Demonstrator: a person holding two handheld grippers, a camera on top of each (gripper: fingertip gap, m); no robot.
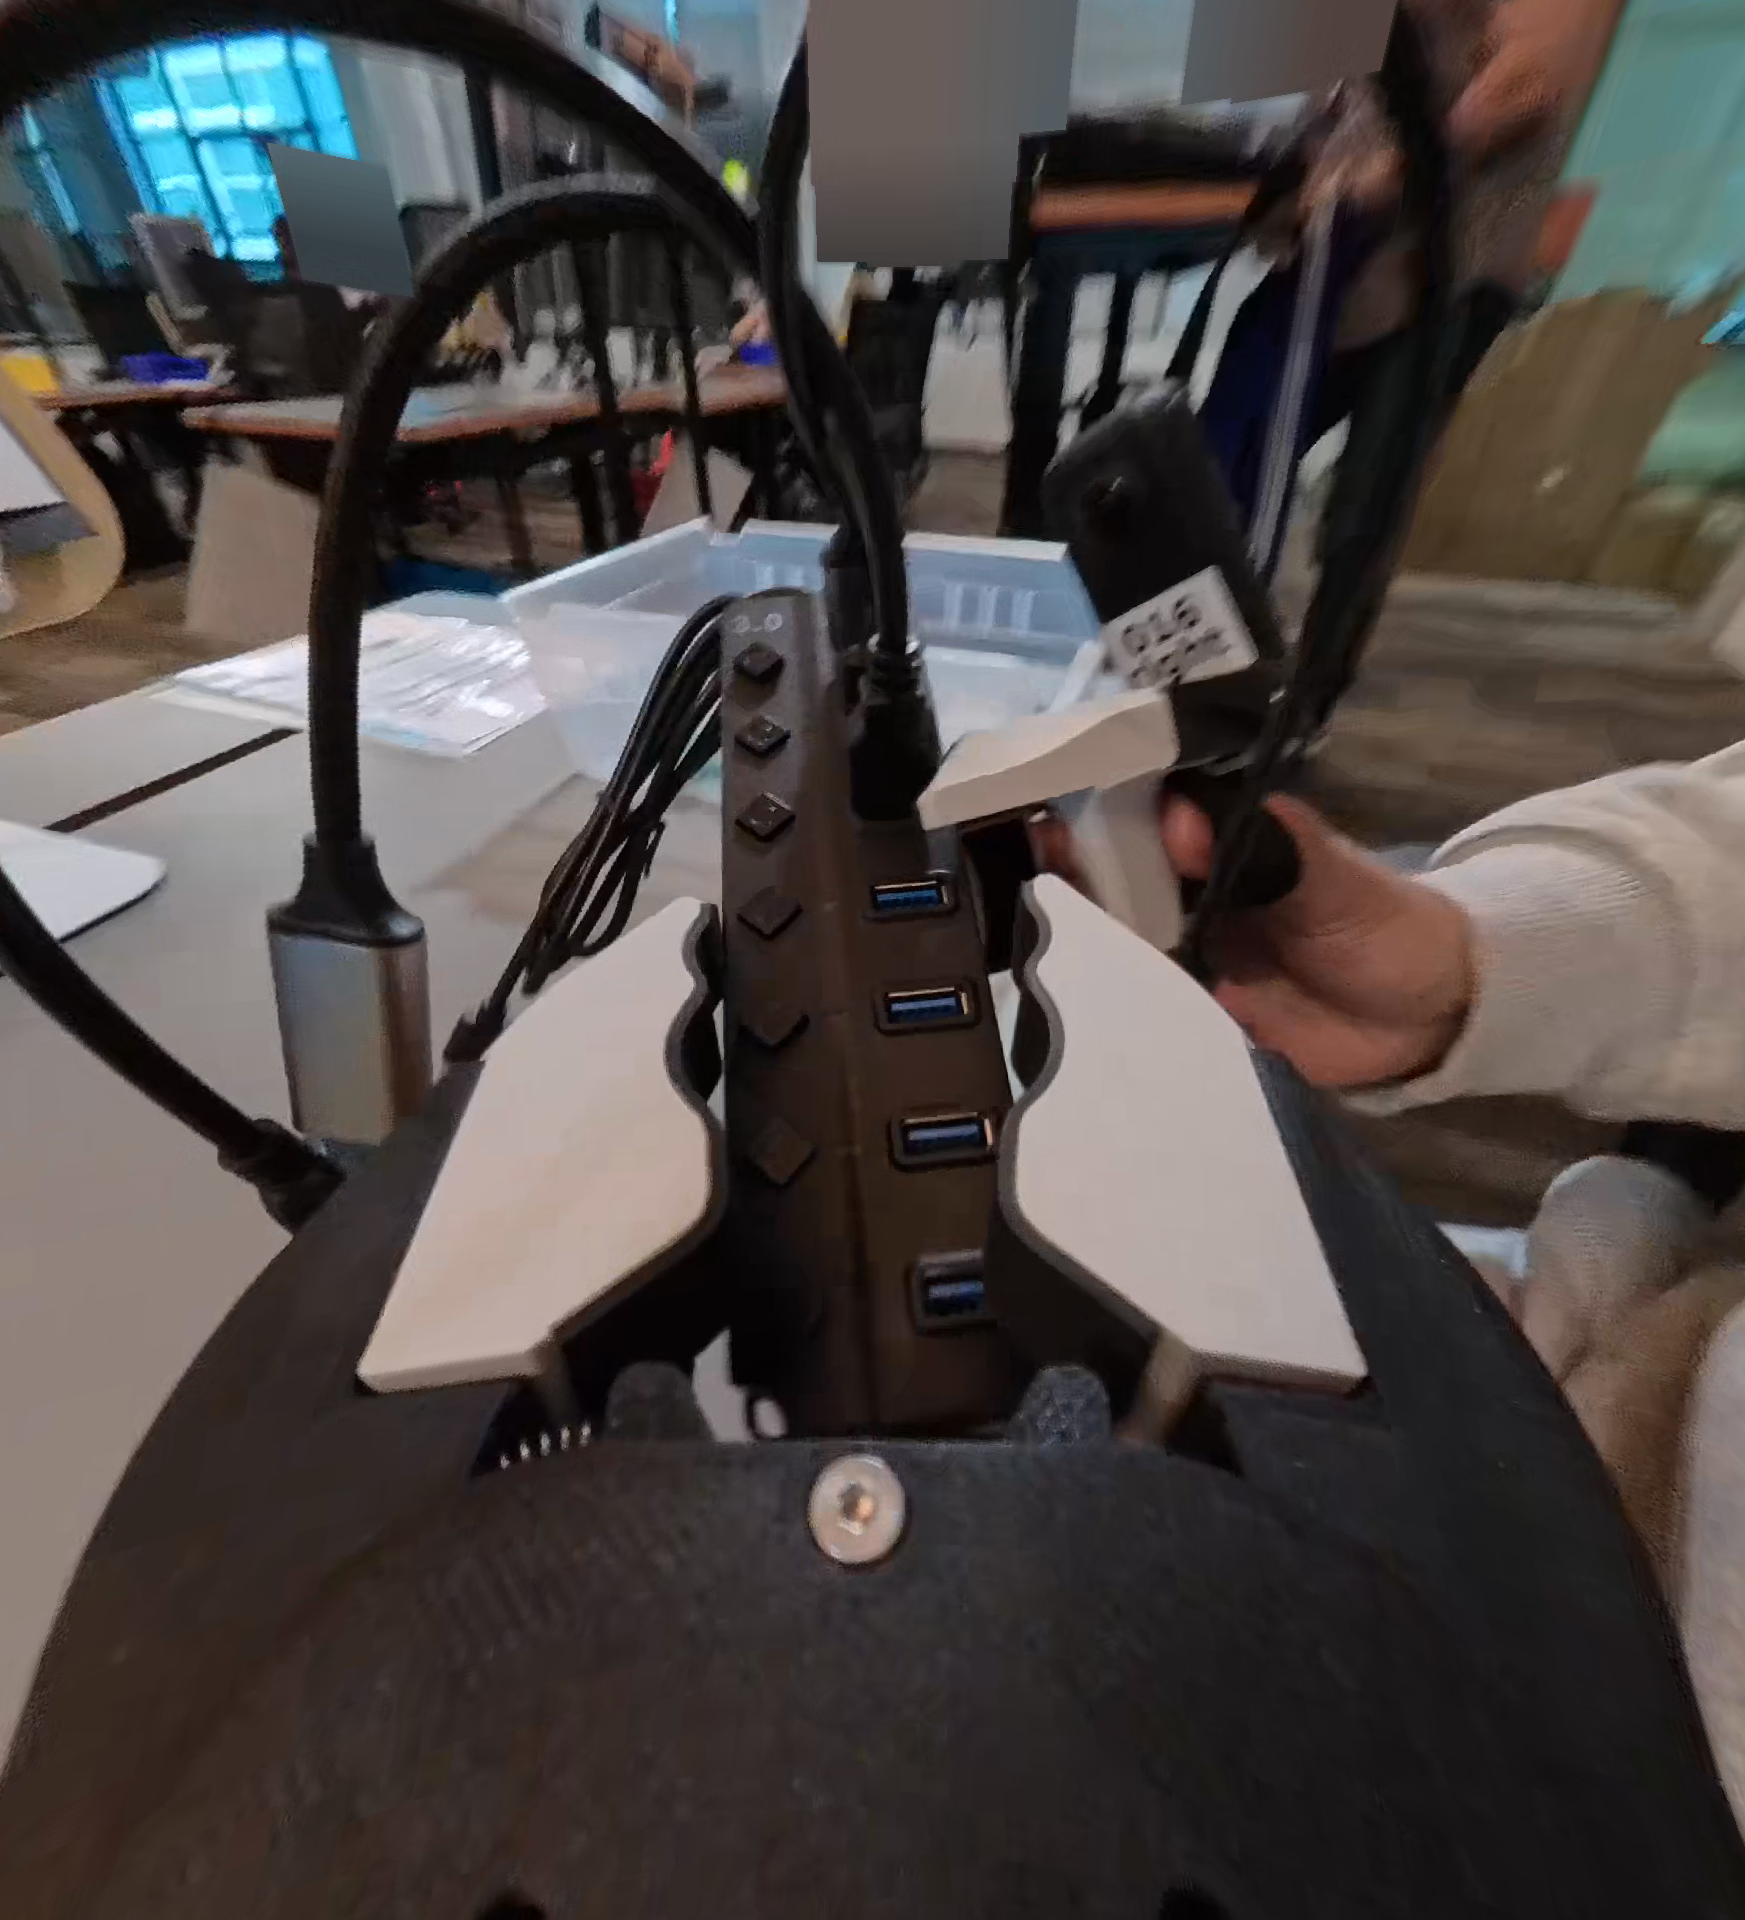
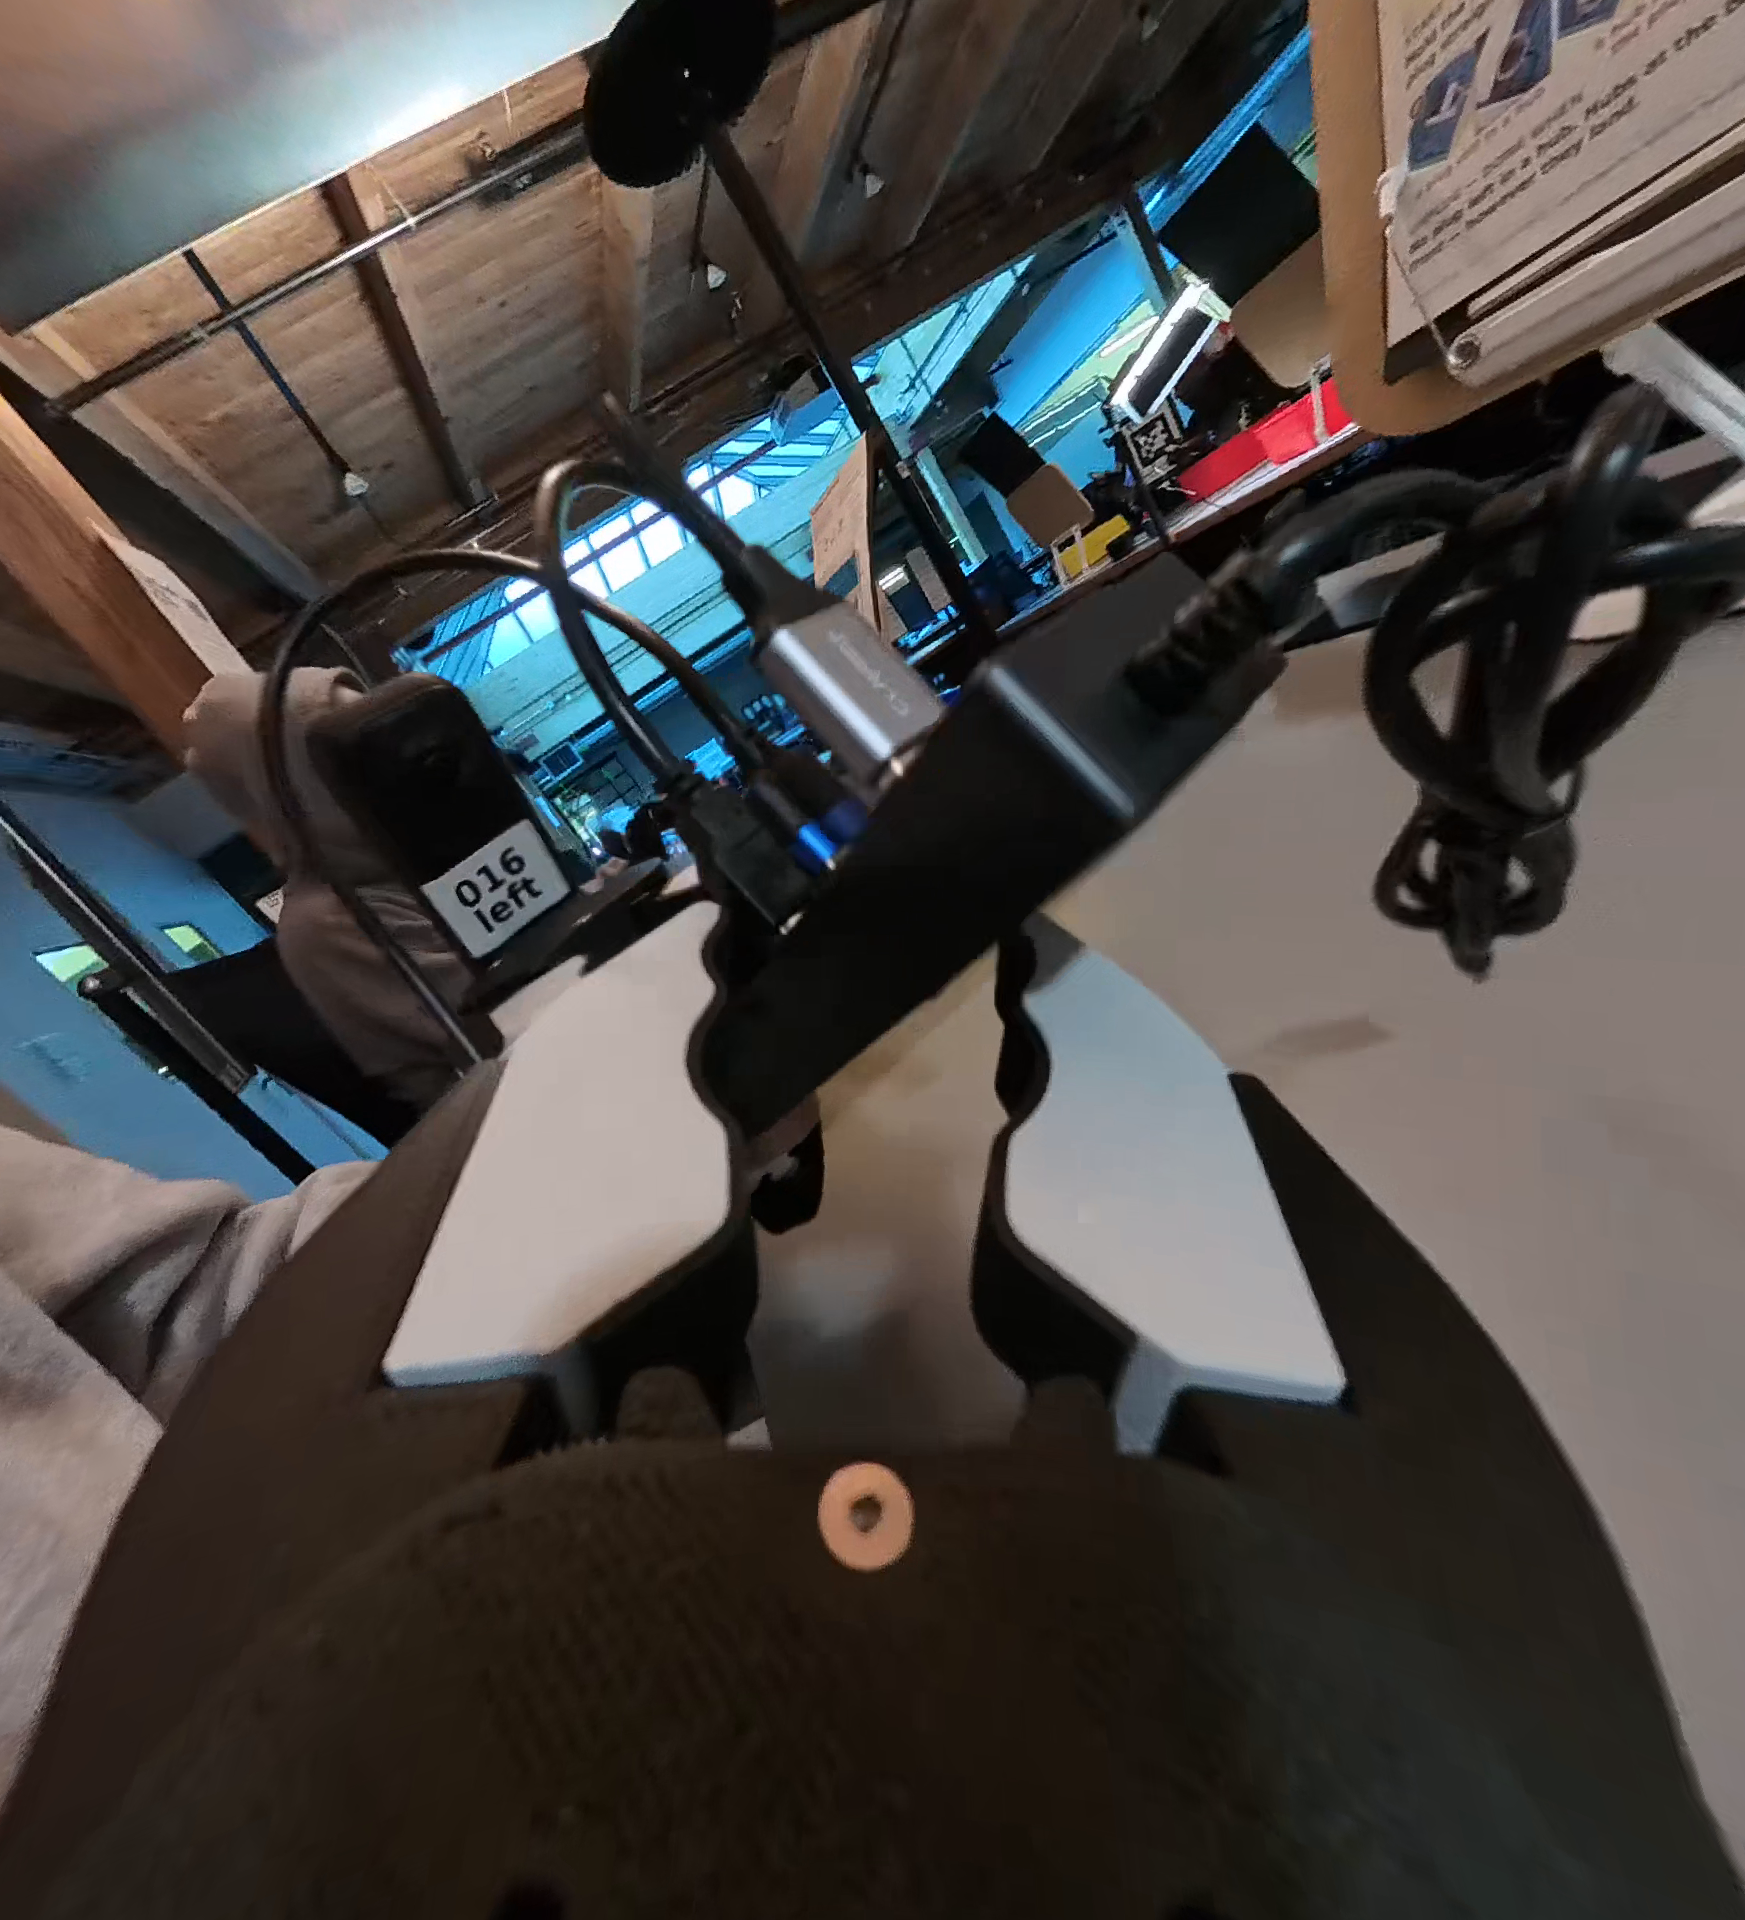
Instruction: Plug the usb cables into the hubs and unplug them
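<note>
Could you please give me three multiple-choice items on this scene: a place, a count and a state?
1. The bundled black cable lies: A on the table; B on the floor; C in a drawer.
2. Empty blue ports on the black hub: A one; B four; C nine.
3. The left gripper is: A shut on the hub; B open, empty; C out of view.
Answers: 1 A, it rests on the tabletop; 2 B, four show unplugged; 3 A, both fingers press the hub's sides.
</note>
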